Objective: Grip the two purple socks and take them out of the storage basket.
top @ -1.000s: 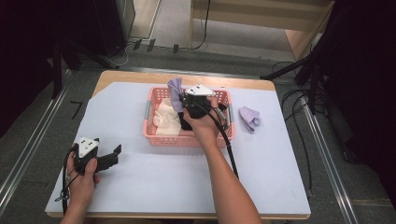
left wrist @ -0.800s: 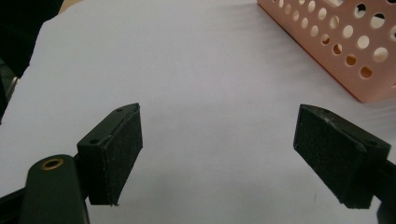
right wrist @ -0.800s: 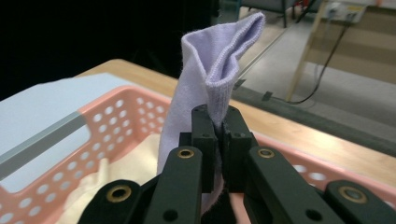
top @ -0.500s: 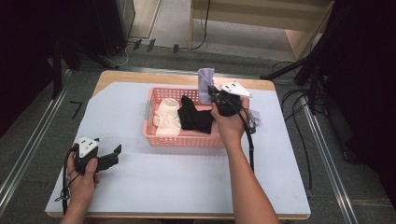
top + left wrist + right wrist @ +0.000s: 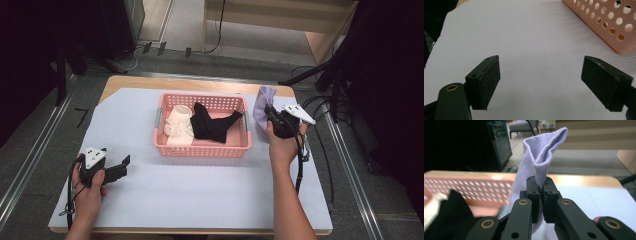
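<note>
lilac sock (image 5: 541, 152) pinched between right gripper (image 5: 541, 187) jaws

There are three socks: one purple sock (image 5: 263, 106), one black sock (image 5: 212, 124) and one white sock (image 5: 179, 126) (these two lie in the basket). One pink basket (image 5: 200, 148), and two tools (image 5: 120, 169).

You have a pale lilac knitted sock (image 5: 537, 157) between black gripper pads (image 5: 548, 200), beside a salmon-pink plastic basket (image 5: 200, 146) (dotted with round holes) holding one black sock (image 5: 212, 125) and one cream sock (image 5: 179, 126).
</note>
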The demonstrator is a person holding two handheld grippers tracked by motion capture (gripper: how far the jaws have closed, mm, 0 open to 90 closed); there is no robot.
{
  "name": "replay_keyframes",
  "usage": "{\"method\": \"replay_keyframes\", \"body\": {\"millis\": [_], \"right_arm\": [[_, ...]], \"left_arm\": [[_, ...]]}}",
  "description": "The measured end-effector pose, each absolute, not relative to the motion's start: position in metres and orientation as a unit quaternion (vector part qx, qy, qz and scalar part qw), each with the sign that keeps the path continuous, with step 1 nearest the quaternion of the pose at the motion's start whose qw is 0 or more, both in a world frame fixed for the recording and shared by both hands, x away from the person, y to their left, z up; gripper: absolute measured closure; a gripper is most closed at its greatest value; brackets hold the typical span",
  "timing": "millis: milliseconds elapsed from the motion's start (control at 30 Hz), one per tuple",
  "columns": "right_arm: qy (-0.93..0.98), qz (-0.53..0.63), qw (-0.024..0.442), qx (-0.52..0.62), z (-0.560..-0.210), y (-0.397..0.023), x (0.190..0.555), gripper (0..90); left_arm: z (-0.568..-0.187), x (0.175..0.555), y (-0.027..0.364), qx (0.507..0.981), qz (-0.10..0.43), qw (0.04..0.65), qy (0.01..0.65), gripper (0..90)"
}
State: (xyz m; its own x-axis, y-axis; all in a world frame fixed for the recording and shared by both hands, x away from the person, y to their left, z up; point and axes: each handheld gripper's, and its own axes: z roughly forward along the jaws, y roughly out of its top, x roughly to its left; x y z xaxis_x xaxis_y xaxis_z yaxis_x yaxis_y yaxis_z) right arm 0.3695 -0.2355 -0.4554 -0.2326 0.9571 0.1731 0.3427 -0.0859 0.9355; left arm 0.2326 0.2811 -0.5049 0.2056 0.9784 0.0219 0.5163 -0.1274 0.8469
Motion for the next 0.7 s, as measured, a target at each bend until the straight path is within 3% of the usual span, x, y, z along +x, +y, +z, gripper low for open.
{"method": "replay_keyframes", "body": {"millis": [133,233,267,700], "right_arm": [[0.603,0.488,0.285,0.563,-0.469,-0.247,0.366,81.7],[0.592,0.484,0.263,0.589,-0.481,-0.263,0.358,59.1],[0.591,0.480,0.269,0.590,-0.483,-0.267,0.355,56.1],[0.594,0.486,0.286,0.574,-0.509,-0.315,0.287,48.8]], "left_arm": [[-0.505,0.233,0.281,0.682,0.313,0.370,0.547,16.3],[-0.505,0.232,0.281,0.681,0.312,0.371,0.549,16.3],[-0.505,0.232,0.281,0.681,0.312,0.371,0.549,16.3],[-0.505,0.232,0.280,0.680,0.315,0.369,0.550,16.3]]}}
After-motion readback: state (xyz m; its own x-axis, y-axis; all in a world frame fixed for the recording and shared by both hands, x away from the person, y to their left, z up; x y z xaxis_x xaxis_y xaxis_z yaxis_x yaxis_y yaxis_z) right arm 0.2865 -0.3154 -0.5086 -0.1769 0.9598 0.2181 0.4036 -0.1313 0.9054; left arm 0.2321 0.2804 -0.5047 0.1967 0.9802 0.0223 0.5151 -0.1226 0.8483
